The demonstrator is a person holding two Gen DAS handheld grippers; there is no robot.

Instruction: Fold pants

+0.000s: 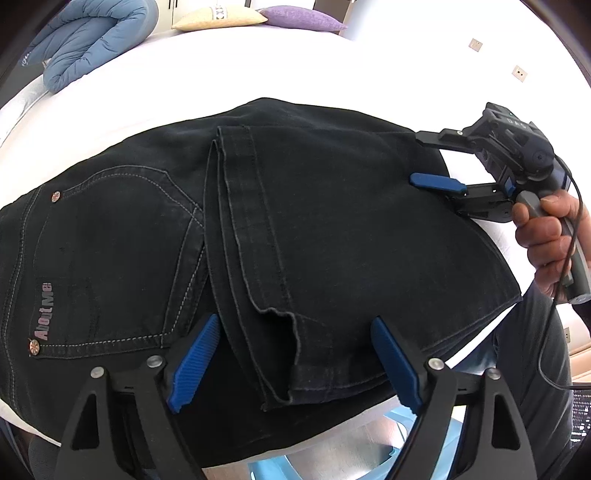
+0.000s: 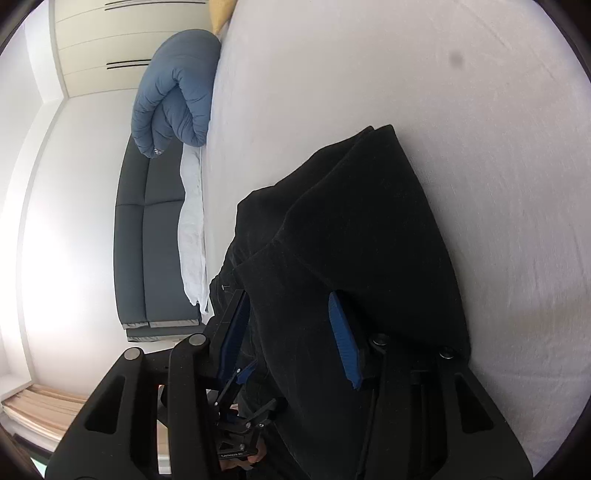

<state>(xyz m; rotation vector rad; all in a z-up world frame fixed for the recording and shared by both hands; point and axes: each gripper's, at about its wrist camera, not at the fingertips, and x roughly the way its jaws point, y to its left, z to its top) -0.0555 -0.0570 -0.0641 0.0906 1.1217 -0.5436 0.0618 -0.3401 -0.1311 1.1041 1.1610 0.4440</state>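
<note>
Black jeans [image 1: 314, 229] lie folded on the white bed [image 1: 207, 74], legs doubled over the seat, hems near the back pocket with an "About Me" label [image 1: 43, 312]. My left gripper [image 1: 295, 363] is open, its blue pads on either side of the near hem edge, at the bed's front edge. My right gripper [image 1: 424, 162] is at the jeans' right folded edge, open, with one finger above the cloth and one blue pad [image 1: 436, 183] on it. In the right wrist view the jeans [image 2: 362, 240] lie between the right gripper's [image 2: 291, 332] open fingers.
A blue duvet [image 1: 88, 40] lies bunched at the bed's far left, also in the right wrist view [image 2: 173, 96]. A beige pillow [image 1: 218, 18] and a purple pillow [image 1: 303, 18] lie at the head. A dark sofa [image 2: 147, 240] stands beside the bed. A light blue stool [image 1: 332, 450] is below.
</note>
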